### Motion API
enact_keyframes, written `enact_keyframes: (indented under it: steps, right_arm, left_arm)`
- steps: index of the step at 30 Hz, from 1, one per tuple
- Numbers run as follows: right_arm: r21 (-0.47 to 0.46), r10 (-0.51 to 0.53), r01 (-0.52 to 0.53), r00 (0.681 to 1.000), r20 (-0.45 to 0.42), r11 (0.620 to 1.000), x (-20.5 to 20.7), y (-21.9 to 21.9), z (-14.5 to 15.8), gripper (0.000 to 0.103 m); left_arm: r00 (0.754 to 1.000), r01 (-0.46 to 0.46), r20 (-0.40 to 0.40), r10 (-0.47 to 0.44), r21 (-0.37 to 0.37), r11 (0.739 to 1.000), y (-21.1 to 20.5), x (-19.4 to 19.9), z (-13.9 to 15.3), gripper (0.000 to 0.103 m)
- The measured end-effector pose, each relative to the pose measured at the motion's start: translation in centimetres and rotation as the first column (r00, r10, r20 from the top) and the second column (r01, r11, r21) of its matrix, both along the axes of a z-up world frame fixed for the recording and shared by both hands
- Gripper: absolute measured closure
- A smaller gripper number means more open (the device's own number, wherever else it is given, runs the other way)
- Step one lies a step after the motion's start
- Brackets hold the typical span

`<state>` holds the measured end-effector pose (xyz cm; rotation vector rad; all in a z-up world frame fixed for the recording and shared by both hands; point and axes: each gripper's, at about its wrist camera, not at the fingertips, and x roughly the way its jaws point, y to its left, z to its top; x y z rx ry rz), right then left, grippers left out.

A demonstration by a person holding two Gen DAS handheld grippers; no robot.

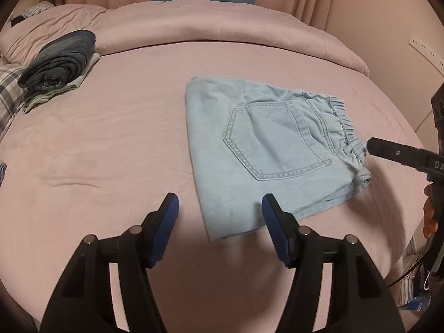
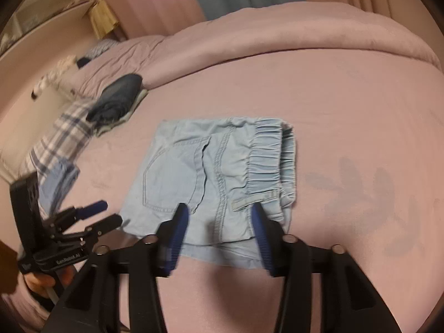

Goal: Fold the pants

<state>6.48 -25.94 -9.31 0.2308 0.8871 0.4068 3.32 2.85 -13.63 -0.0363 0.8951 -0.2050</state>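
Bedding in pink covers the bed (image 1: 111,144), a broad flat place for folding; the pants (image 1: 266,149) lie mid-bed, folded into a compact square, pocket up, waistband toward the right claw (image 2: 219,208), probably finished. The dark folded pile (image 1: 58,63) sits well apart near the pillows, likely done already. Both claws gape wide and hold nothing; the left claw (image 1: 219,199) hovers at the pants' near edge. Under-layers are hidden; the right view blurs.
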Motion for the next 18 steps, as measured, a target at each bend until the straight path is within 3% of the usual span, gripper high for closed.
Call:
enact_keyframes:
  steps: [10, 13, 18]
  right_arm:
    - [0.101, -0.056, 0.064, 0.995, -0.080, 0.993, 0.6, -2.0, -1.2, 0.046]
    - [0.129, -0.065, 0.079, 0.992, -0.109, 0.988, 0.7, -2.3, -1.7, 0.038]
    - [0.148, -0.072, 0.091, 0.989, -0.129, 0.985, 0.9, -2.2, -2.1, 0.038]
  left_arm:
    - [0.999, -0.026, -0.028, 0.025, -0.059, 0.998, 1.0, 0.4, -0.1, 0.035]
    - [0.999, -0.029, -0.037, 0.026, -0.068, 0.997, 1.2, 0.6, -0.3, 0.035]
    - [0.998, -0.030, -0.053, 0.025, -0.086, 0.996, 1.5, 0.9, -0.6, 0.035]
